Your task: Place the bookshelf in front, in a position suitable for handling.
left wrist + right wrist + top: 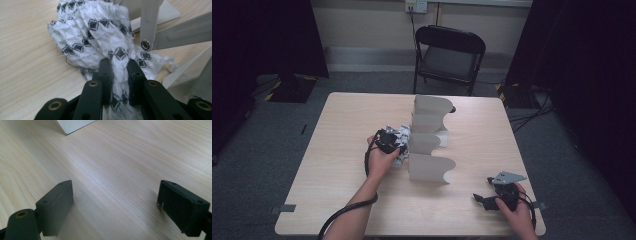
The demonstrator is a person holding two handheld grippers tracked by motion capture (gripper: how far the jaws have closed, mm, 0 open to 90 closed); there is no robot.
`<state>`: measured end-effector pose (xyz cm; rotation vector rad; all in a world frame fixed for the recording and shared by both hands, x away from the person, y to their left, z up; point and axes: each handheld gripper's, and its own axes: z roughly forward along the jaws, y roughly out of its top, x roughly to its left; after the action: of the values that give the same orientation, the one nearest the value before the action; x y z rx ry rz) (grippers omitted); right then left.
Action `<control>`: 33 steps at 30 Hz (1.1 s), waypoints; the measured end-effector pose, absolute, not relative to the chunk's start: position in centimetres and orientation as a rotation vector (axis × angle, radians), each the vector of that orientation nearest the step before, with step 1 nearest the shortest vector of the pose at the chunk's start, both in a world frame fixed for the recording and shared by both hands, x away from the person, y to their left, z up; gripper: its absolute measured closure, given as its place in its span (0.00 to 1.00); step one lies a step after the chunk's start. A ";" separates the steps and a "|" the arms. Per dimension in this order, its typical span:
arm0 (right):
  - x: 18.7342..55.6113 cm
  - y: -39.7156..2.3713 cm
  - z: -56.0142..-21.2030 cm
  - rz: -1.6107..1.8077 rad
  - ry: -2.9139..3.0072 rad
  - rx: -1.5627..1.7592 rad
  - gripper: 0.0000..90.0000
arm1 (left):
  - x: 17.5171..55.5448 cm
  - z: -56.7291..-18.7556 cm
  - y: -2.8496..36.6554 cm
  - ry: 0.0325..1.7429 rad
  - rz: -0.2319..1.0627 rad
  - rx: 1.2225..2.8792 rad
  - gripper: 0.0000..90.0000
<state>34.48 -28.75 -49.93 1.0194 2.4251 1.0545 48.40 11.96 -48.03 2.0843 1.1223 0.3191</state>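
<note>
We see the left tongs [119,72] clamped on a white cloth with black diamond marks [92,37]; in the left gripper view a fold of the fabric is pinched between the two black jaws, and the rest bunches up on the counter [27,62] toward twelve o'clock from them. From the high view, the left tongs [398,145] sit a little toward nine o'clock from the counter's middle, with the cloth [402,136] pressed right up against the grey rack of curved dividers [428,145] at its three o'clock. That rack runs in a row from the counter's centre toward twelve o'clock (four upright panels with wavy tops, as far as we can count). In the left gripper view, pale grey rack bars [150,22] with a metal rivet stand just beyond the cloth, toward one o'clock.

The right tongs [479,198] rest at about five o'clock on the counter, well apart from the cloth. Their jaws stand wide apart in the right gripper view [115,205], with only bare wood between them. A corner of a grey panel [75,125] shows at eleven o'clock there.

Beyond the counter, at twelve o'clock, stands a black folding chair [449,55].
</note>
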 end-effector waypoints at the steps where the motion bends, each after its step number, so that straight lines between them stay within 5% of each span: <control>1: 34.5 -28.7 -49.9 1.054 2.425 1.021 0.14 | 48.4 -47.8 12.1 1.132 0.323 2.079 0.86; 17: 34.5 -28.7 -49.9 1.056 2.428 1.018 0.14 | 48.9 -36.6 14.0 1.046 0.483 1.914 0.86; 33: 34.5 -28.8 -49.9 1.056 2.428 1.017 0.14 | 49.3 -39.8 12.0 1.057 0.423 1.971 0.86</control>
<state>34.52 -28.75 -49.93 1.0170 2.4284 1.0559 49.31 11.98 -39.84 1.9705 1.0569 0.4226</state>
